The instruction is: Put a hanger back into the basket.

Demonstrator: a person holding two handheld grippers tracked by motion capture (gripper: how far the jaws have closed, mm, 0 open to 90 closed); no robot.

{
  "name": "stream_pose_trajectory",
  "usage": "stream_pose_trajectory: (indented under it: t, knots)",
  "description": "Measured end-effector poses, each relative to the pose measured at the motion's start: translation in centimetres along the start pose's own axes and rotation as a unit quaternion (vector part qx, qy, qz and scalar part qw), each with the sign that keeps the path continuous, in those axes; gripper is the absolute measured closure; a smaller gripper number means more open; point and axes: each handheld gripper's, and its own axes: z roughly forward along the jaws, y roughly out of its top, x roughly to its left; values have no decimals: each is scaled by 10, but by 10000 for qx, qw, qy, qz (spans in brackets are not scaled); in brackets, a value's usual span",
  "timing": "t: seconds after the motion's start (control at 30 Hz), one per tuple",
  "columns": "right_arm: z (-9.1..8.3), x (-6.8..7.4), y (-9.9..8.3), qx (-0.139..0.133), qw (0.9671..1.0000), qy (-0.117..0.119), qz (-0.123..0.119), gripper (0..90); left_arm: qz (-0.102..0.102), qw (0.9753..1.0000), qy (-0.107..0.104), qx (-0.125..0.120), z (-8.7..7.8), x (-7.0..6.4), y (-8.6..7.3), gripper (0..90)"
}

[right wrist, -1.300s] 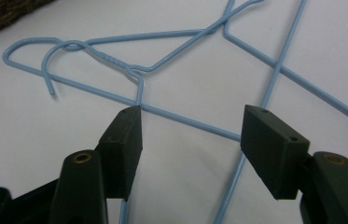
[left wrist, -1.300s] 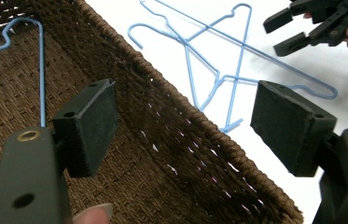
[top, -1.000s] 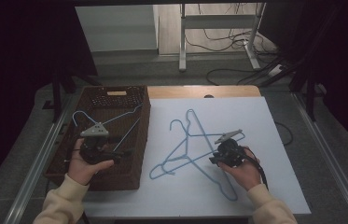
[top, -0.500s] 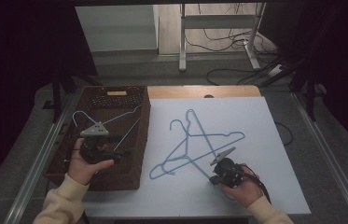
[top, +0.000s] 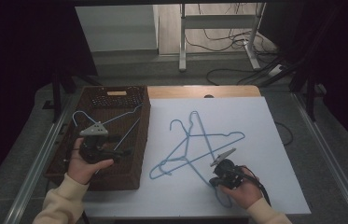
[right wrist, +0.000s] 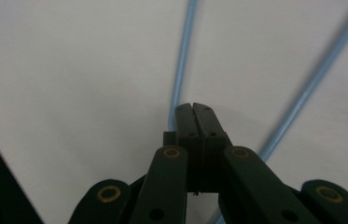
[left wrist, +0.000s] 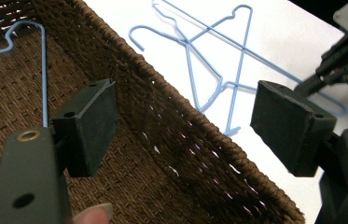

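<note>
Two blue wire hangers [top: 195, 144] lie crossed on the white tabletop [top: 265, 140]. A third blue hanger [top: 115, 119] rests inside the brown wicker basket [top: 143, 130] at the left. My left gripper [top: 124, 151] hovers open over the basket's right wall, with nothing between its pads [left wrist: 192, 121]. Its view takes in the basket hanger [left wrist: 44, 70] and the crossed hangers [left wrist: 218, 79]. My right gripper [top: 216, 181] is shut, its tips [right wrist: 192, 106] down against a hanger wire [right wrist: 181, 70] near the table's front. Whether wire is pinched between the jaws cannot be told.
The basket wall [left wrist: 176, 130] stands between my left gripper and the table hangers. My right gripper [left wrist: 309, 84] is also seen from the left one. The table's front edge [top: 199, 215] is close below the right hand. A metal stand [top: 218, 42] and cables lie behind the table.
My right gripper has moved toward the table's front edge, down along the hanger's long wire. The left gripper has stayed over the basket.
</note>
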Motion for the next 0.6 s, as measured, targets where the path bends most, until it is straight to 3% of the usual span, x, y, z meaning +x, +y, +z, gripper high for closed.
stream_pose_trajectory:
  t: [0.23,0.3,0.37,0.43,0.47,0.5,0.6]
  knots:
    - [6,23,5,8,9995,221,-224,899,0,10000,0,-8,-1,0,0,228]
    - [11,32,8,29,9986,414,-317,898,8,10000,6,-2,0,0,0,228]
    - [11,37,11,33,9983,391,-419,899,12,10000,8,1,0,0,0,228]
    - [10,35,14,-61,9981,421,-442,899,16,10000,9,3,0,0,0,228]
    - [6,24,21,-219,9988,287,-335,899,21,10000,6,4,0,-1,0,228]
    - [6,24,21,-219,9988,287,-335,899,21,10000,6,4,0,-1,0,228]
    - [1,-4,34,-546,9984,-62,-154,898,32,10000,11,9,0,-1,0,228]
